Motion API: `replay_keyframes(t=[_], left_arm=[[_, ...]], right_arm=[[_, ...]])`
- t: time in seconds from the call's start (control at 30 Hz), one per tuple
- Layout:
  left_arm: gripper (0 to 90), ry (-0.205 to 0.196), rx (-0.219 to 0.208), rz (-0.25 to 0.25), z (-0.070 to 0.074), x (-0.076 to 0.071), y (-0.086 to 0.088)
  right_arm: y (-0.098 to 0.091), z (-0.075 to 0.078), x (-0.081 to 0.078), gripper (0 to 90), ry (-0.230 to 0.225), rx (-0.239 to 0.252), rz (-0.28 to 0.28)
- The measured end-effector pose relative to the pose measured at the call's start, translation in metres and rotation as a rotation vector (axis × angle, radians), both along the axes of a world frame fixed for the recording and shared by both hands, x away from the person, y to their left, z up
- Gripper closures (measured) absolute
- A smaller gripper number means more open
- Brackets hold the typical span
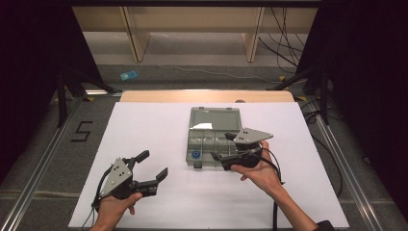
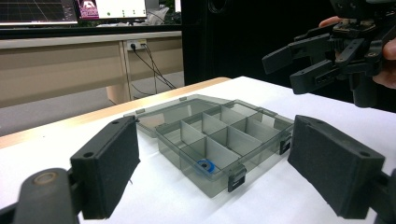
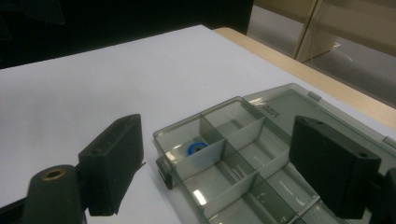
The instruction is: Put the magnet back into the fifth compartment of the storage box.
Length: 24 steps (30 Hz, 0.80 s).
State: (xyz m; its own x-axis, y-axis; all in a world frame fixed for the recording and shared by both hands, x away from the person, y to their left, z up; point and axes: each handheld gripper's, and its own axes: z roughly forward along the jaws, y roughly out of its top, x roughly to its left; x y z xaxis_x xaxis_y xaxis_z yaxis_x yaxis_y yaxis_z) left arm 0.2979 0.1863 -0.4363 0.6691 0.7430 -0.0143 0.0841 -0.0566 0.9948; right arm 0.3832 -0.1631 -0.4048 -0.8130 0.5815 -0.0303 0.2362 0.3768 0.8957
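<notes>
Your left gripper (image 1: 153,166) sits nearest you, low over the white sheet (image 1: 144,130) at its near left, jaws spread wide and holding nothing. From the left gripper view the box (image 2: 219,140) lies well ahead, framed between the two pads but apart from them.

Your right gripper (image 1: 222,147) hovers over the near right part of the box (image 1: 211,139), pointing left across it. Its jaws are released and hold nothing. In the right gripper view the compartments sit below and between the pads (image 3: 114,161), not touched by them.

The ring (image 1: 195,155), small and blue, lies in the box's near left corner compartment. From the right gripper view the ring (image 3: 194,148) is just ahead of the left pad, lower down, inside the walls.

Farther back, the lid (image 1: 215,119) lies open flat on the sheet.
</notes>
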Motion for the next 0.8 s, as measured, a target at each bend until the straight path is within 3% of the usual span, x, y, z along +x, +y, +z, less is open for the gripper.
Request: replay_keyframes(t=[0.57,0.63,0.67,0.73,0.8], left_arm=[[15.7,-0.001,-0.001,0.000,0.000,0.000,0.000],[15.7,-0.002,0.001,0.000,0.000,0.000,0.000],[15.6,-0.002,0.001,0.000,0.000,0.000,0.000],[15.6,-0.001,-0.001,0.001,0.000,0.000,0.000],[15.6,-0.001,-0.001,0.001,0.000,0.000,0.000]], right_arm=[[-0.012,-0.003,-0.008,17.9,-0.019,0.034,-0.030],[-0.014,-0.003,-0.010,17.9,0.003,0.042,-0.026],[-0.014,-0.004,-0.010,18.0,-0.029,0.051,-0.038],[-0.016,-0.003,-0.013,17.9,-0.005,0.051,-0.033],[-0.017,-0.004,-0.015,17.9,-0.015,0.057,-0.040]])
